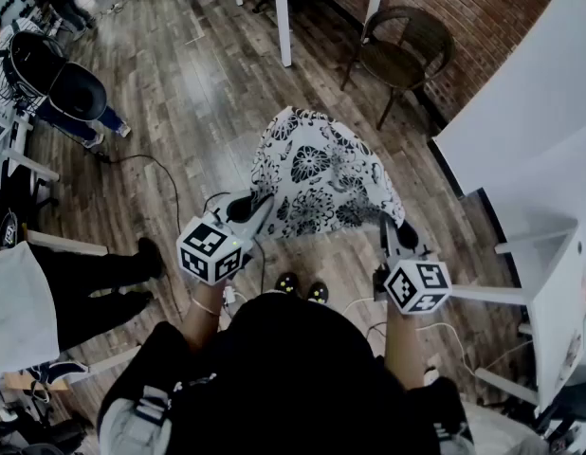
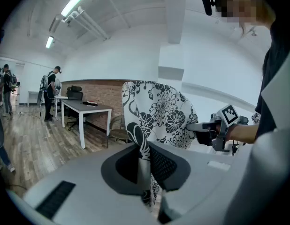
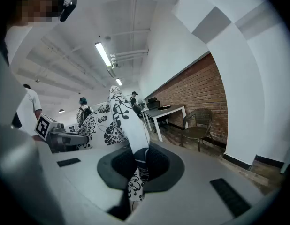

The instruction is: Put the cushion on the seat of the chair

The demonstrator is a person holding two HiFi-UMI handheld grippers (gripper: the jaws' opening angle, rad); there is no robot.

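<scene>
**Left gripper** (image 1: 263, 207): jaws shut tight on a fold of the black-and-white floral fabric cushion (image 1: 321, 173). The grip is at the corner of the cushion's edge farthest from the dark wicker chair (image 1: 402, 50).

**Right gripper** (image 1: 392, 232): jaws likewise clamped on the same edge, at the other corner.

**Cushion:** held in the air between both grippers, above the wooden plank floor (image 1: 179, 112) and well apart from the chair.

**Handling, as judged:**
- It looks light, soft and pliable, bending at the two pinched points.
- It is not fragile.
- A shallow pinch could slip off the fabric, so two spread corner holds suit it.

**Chair:** stands against the red brick wall (image 1: 483, 8), with its seat showing bare.
</scene>
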